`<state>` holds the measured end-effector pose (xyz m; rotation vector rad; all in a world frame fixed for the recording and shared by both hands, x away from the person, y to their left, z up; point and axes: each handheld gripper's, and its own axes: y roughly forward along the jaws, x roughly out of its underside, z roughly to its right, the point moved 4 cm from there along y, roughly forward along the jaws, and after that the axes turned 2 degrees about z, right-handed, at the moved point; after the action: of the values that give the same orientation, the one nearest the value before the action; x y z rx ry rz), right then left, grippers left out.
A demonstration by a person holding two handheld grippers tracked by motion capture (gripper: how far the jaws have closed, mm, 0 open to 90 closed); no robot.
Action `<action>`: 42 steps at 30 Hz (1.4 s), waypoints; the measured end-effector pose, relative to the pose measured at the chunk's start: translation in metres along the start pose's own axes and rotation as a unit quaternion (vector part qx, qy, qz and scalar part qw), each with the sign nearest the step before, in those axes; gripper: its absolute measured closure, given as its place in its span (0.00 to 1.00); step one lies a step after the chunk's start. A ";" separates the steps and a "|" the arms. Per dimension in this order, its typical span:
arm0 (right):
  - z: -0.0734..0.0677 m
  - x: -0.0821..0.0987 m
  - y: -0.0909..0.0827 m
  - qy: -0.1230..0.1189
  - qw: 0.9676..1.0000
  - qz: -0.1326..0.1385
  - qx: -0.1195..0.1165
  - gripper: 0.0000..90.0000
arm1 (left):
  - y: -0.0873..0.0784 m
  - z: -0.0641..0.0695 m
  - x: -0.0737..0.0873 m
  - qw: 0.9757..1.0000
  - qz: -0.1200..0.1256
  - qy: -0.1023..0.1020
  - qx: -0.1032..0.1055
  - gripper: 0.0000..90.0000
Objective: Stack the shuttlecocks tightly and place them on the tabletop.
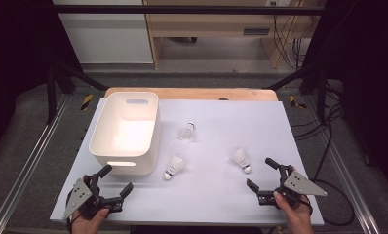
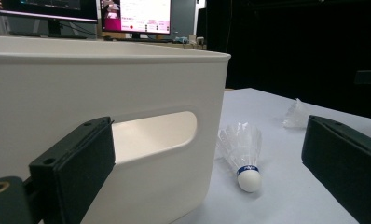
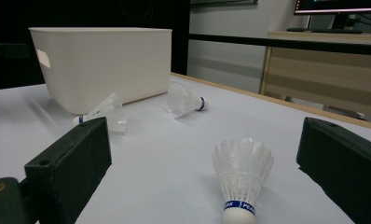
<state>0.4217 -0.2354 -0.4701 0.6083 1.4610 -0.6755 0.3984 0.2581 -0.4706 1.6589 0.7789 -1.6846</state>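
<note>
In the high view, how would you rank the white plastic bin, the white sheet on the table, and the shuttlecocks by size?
1. The white sheet covering the table.
2. The white plastic bin with handle slots.
3. The three white feathered shuttlecocks: left, far, right. They look alike in size, so I won't rank them.

Left gripper (image 1: 113,181) jaws wide apart; right gripper (image 1: 261,173) likewise, both low.

table (image 1: 216,190), white top | on it: bin (image 1: 125,130) L, 3 shuttlecocks (image 1: 174,167) mid/R
</note>
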 end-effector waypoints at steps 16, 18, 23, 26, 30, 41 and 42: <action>0.001 0.002 -0.004 0.003 1.000 -0.008 0.015 0.03 | 0.011 0.022 0.012 0.995 -0.091 0.013 0.024 0.03; 0.001 0.002 -0.004 0.004 1.000 -0.010 0.014 0.03 | 0.014 0.025 0.016 0.993 -0.114 0.013 0.030 0.04; 0.000 0.002 -0.003 0.001 1.000 -0.017 0.016 0.03 | 0.024 0.033 0.012 0.989 -0.139 0.009 0.041 0.04; -0.001 0.003 -0.002 0.002 1.000 -0.022 0.013 0.03 | 0.033 0.043 0.008 0.986 -0.156 0.020 0.048 0.05; -0.002 0.003 -0.001 -0.001 1.000 -0.025 0.011 0.03 | 0.046 0.057 0.008 0.981 -0.184 0.028 0.054 0.06; -0.003 0.002 -0.001 -0.001 1.000 -0.025 0.010 0.03 | 0.091 0.087 0.012 0.967 -0.246 0.058 0.026 0.09; -0.003 0.002 -0.001 0.000 1.000 -0.025 0.009 0.03 | 0.095 0.088 0.013 0.965 -0.255 0.057 0.022 0.09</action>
<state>0.4183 -0.2341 -0.4719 0.5871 1.4750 -0.7294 0.4186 0.1296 -0.4793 1.6911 1.3213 -1.9657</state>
